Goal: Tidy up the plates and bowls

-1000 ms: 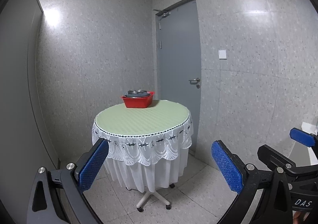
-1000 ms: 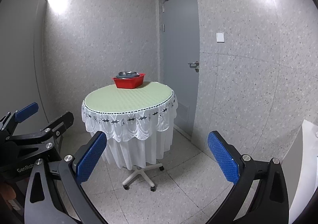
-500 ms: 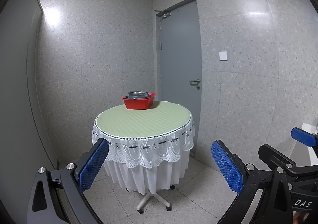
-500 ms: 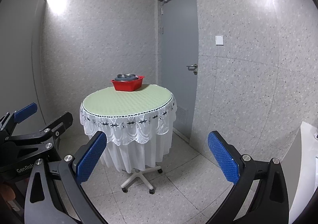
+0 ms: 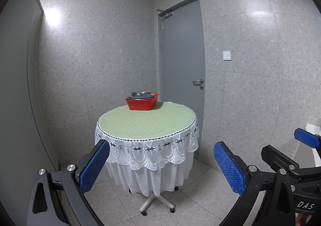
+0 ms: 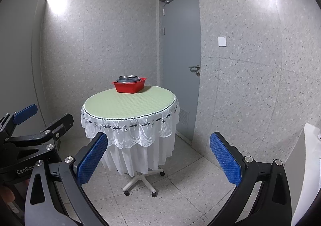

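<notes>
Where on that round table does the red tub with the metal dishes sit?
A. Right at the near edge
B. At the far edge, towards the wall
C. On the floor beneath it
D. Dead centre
B: in the left wrist view the red tub, with metal dishes stacked inside, stands at the back rim of the round table, farthest from both grippers.

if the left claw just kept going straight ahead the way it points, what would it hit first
Most likely the lace skirt of the round table: it fills the space between the open left claw pads, and nothing stands in front of it. The red basin sits higher, at the table's far edge. Depth is hard to judge here.
</notes>
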The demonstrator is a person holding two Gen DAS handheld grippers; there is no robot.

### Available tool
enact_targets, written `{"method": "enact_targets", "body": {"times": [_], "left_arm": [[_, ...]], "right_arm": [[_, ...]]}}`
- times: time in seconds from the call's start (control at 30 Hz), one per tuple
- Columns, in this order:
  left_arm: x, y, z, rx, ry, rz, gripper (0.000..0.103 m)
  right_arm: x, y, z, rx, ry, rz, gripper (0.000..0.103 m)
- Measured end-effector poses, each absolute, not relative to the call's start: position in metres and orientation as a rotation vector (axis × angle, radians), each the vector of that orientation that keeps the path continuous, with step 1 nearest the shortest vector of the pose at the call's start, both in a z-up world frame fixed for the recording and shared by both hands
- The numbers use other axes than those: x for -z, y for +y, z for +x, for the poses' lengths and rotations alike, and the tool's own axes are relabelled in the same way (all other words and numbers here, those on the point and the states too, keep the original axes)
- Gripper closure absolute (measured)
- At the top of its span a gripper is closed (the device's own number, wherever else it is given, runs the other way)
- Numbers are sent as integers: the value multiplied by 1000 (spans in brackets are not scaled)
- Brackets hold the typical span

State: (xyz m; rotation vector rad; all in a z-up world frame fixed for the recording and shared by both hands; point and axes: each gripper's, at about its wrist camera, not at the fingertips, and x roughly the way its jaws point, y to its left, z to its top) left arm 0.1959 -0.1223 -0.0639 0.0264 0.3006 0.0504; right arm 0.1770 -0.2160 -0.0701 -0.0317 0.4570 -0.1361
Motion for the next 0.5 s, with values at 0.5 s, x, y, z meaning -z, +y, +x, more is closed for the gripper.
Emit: {"method": "enact_targets", "body": {"times": [0.5], "left_arm": [[65,-131,196,-50,296,30,1]], "right_arm": [[68,-221,181,132,459,-31,0]]}}
